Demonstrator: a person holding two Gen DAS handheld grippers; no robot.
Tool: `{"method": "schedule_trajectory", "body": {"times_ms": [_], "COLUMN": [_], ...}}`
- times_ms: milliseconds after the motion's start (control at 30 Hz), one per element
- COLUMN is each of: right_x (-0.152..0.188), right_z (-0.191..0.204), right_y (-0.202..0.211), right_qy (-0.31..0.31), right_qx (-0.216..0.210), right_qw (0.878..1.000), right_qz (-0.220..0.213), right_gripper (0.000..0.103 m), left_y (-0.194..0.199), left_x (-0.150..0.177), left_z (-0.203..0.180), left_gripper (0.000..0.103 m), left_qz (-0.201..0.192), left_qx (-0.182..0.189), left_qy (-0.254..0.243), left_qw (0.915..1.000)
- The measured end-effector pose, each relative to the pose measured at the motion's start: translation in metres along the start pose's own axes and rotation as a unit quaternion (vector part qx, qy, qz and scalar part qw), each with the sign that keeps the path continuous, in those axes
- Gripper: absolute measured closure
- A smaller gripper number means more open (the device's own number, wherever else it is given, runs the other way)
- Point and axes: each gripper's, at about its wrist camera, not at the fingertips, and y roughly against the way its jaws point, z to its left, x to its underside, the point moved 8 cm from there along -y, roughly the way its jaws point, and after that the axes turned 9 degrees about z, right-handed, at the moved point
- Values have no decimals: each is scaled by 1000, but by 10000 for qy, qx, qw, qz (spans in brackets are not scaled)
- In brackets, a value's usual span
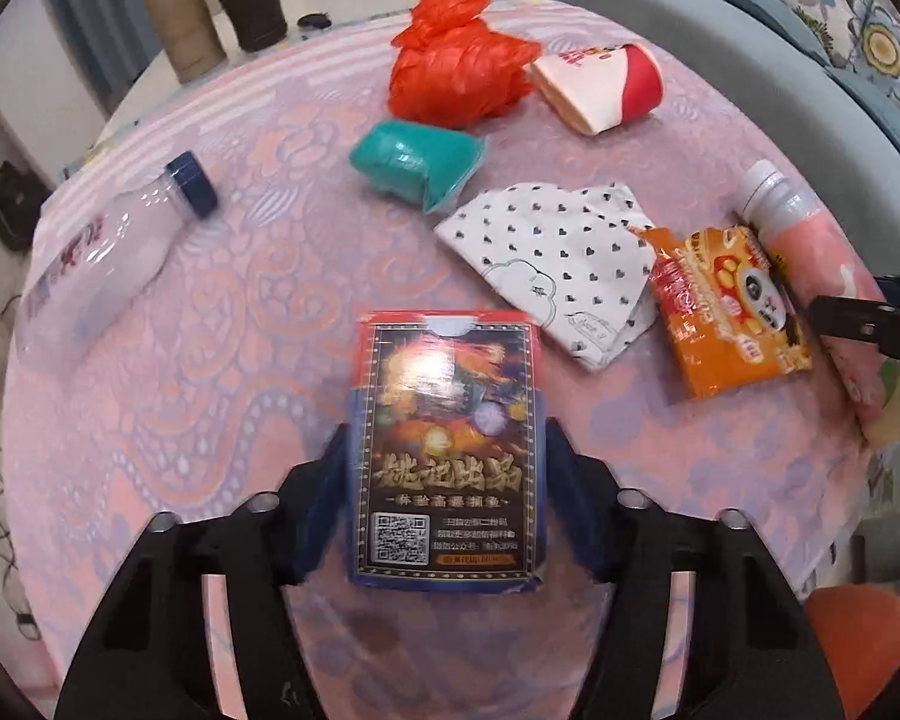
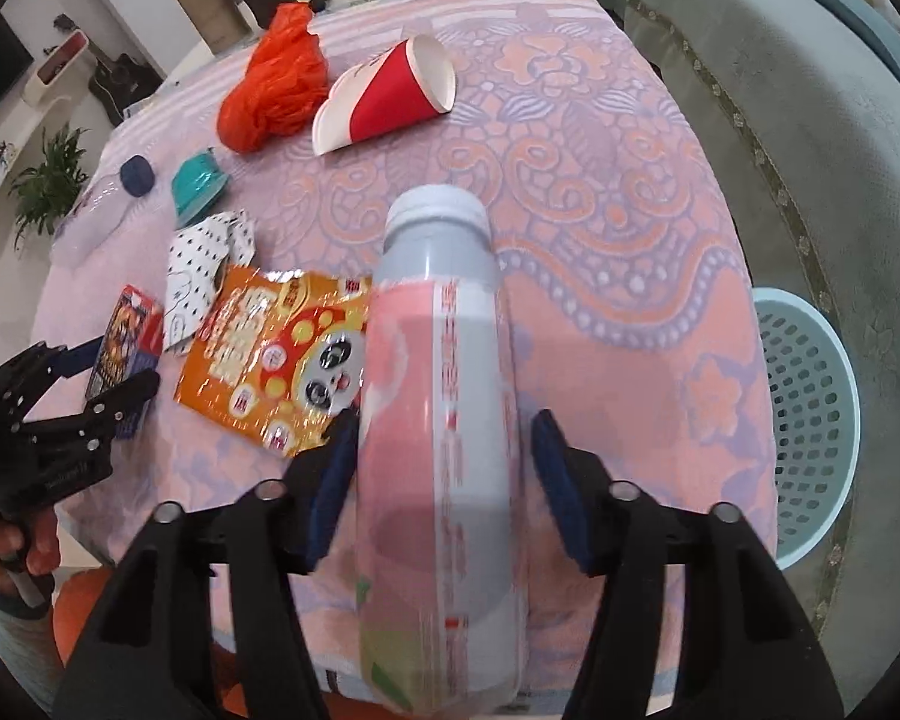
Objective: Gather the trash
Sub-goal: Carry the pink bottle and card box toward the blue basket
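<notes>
Left wrist view: left gripper (image 1: 444, 450) has its jaws clamped on the card box (image 1: 444, 438), pads pressing both long sides, box near the desk's (image 1: 210, 396) near edge. Right wrist view: right gripper (image 2: 444, 468) straddles the pink-label bottle (image 2: 438, 420); left pad looks to touch it, right pad stands off with a visible gap, so jaws read open, not gripping. Bottle lies near the desk's right edge, just beside the orange snack wrapper (image 2: 276, 354).

Step in hand, as I judge it: close squarely on the bottle's mid-body before lifting; round and smooth, could roll or slip.

Room: blue basket (image 2: 810, 414) sits below the right edge, likely drop spot, path clear. Red cup (image 2: 390, 96), orange bag (image 2: 276, 84), teal wrapper (image 2: 198, 186), heart-print paper (image 2: 204, 264) and clear bottle (image 1: 114, 252) lie toward the far and left edges, well apart from both grippers.
</notes>
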Motion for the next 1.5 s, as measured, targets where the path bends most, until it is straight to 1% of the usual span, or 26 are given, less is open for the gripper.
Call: {"method": "schedule_trajectory", "body": {"times_ms": [67,100,133,167,267,333,400,467,600,700,767,833,900,967,1100,1200,1300,1367,1433,1500], "right_x": [-5,-6,-7,-7,-7,-6,-6,-7,-6,0,4,10,15,24,42,58,73,80,89,92], "right_z": [-1,1,3,4,2,-3,-9,-19,-44,-75,-97,-125,-148,-172,-216,-245,-267,-275,-283,-283], "right_y": [-6,-7,-4,-2,18,36,52,72,102,123,131,134,130,122,91,60,27,11,-8,-26], "right_qy": [-26,16,75,80,-5,-106,-164,-251,-488,-749,-930,-1181,-1369,-1619,-2157,-2613,-3031,-3215,-3417,-3506], "right_qx": [10,3,-29,-72,-335,-520,-584,-646,-661,-593,-524,-416,-373,-353,-217,-288,-339,-369,-441,-623], "right_qw": [9999,9999,10000,9999,9987,9967,9946,9915,9858,9797,9764,9728,9707,9682,9629,9560,9474,9428,9373,9336], "right_qz": [118,113,46,0,-375,-617,-840,-1099,-1466,-1762,-1878,-1947,-1938,-1873,-1609,-1299,-964,-795,-531,-390], "right_gripper": [46,59,58,58,58,58,58,58,59,59,59,58,59,59,58,58,58,58,56,56], "left_y": [2,5,12,18,45,64,82,104,130,138,140,138,125,111,76,37,8,-13,-26,-26], "left_x": [-1,-1,-1,-1,-5,-11,-18,-28,-52,-66,-75,-83,-93,-98,-100,-93,-82,-74,-70,-71], "left_z": [-1,-3,-6,-6,-9,-14,-24,-41,-87,-123,-153,-180,-202,-227,-265,-291,-305,-312,-314,-313], "left_gripper": [46,46,46,46,46,46,46,46,46,46,46,46,46,46,46,46,46,45,45,44], "left_qz": [-88,-196,-386,-494,-921,-1156,-1386,-1653,-1946,-2047,-2082,-2039,-1910,-1718,-1255,-812,-431,-92,122,-4], "left_qx": [-55,16,247,405,803,943,985,1080,1296,1357,1477,1562,1526,1580,1840,1920,1985,2052,2128,2163], "left_qy": [-19,-18,7,56,158,116,12,-145,-439,-685,-844,-1028,-1226,-1389,-1543,-1698,-1817,-1945,-1964,-1959], "left_qw": [9999,9998,9990,9979,9924,9887,9854,9802,9713,9670,9632,9610,9619,9624,9626,9632,9622,9592,9571,9565]}}
